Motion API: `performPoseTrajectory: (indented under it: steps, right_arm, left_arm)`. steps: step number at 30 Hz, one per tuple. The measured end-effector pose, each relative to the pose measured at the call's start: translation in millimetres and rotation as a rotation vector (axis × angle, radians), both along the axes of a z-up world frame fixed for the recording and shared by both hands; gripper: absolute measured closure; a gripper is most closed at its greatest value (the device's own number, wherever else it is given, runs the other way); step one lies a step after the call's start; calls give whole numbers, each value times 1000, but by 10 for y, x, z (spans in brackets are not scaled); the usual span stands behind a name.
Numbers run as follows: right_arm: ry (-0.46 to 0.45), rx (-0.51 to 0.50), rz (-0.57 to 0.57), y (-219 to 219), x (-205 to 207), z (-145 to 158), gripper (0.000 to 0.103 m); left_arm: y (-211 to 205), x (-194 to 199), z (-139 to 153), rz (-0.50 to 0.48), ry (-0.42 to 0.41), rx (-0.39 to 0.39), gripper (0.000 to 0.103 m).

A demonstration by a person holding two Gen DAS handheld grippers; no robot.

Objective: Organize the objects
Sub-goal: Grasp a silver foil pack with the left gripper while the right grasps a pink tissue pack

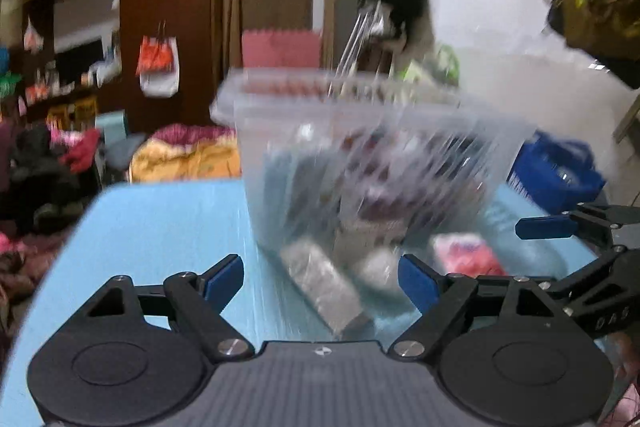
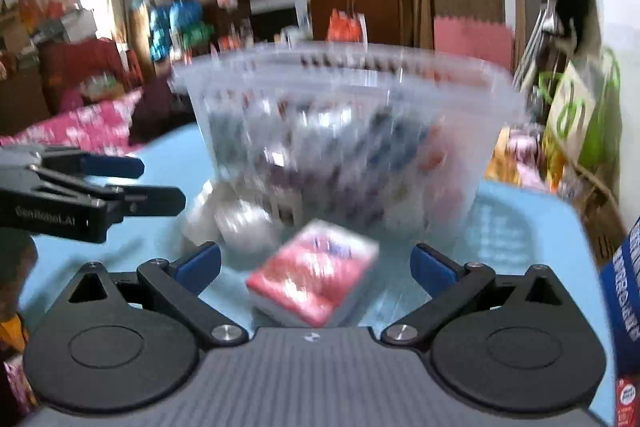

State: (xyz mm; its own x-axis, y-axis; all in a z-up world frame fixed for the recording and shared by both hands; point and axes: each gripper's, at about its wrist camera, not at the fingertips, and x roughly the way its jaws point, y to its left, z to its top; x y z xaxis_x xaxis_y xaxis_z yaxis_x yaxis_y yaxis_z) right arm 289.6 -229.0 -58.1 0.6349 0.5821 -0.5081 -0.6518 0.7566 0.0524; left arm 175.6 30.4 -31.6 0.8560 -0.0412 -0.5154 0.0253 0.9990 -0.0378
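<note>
Both the left gripper (image 1: 320, 277) and right gripper (image 2: 316, 265) are standing apart, gripping nothing; the clear bin (image 2: 344, 131) is holding most items (blurred), while the red pack (image 2: 316, 277) and silver packet (image 1: 324, 285) are lying loose on the blue table (image 1: 160, 227).

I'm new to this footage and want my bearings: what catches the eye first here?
A big clear plastic tub full of blurred packets stands in the middle of the light blue table. In front of it lie a red and white packet, just ahead of the open right gripper, and a silvery packet ahead of the open left gripper. Behind is a cluttered room.
</note>
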Motion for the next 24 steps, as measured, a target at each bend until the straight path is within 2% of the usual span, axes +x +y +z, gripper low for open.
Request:
performPoseTrajectory:
  steps: [3,7,9,12,17,19,21,24]
  right_arm:
    - [26,-31,7,90,87,-69,0]
    - [30,-89,6,176,97,-107,3]
    - [40,-105,19,182,88,-144,21]
    - [49,-75,19,89,57,-141,29]
    - [29,-82,-4,-97,-80,-153,32]
    - [28,-77,-3,-137,-103,-165,29]
    - [15,-82,-1,-106,-125,-169,20]
    - [8,-96,-7,-49,-106,-181,20]
  left_arm:
    - [-9,101,-119,1,48,20,16]
    - [-80,93,-250,-15,93,93,16]
    - [-56,105,-286,6,112,104,16]
    - [43,31,-267,48,103,95,16]
    - [203,-124,-220,100,73,91,16]
    - [182,-75,-208,79,81,82,16]
    - [135,7,-214,66,90,84,16]
    - [71,104,-251,49,121,102,16]
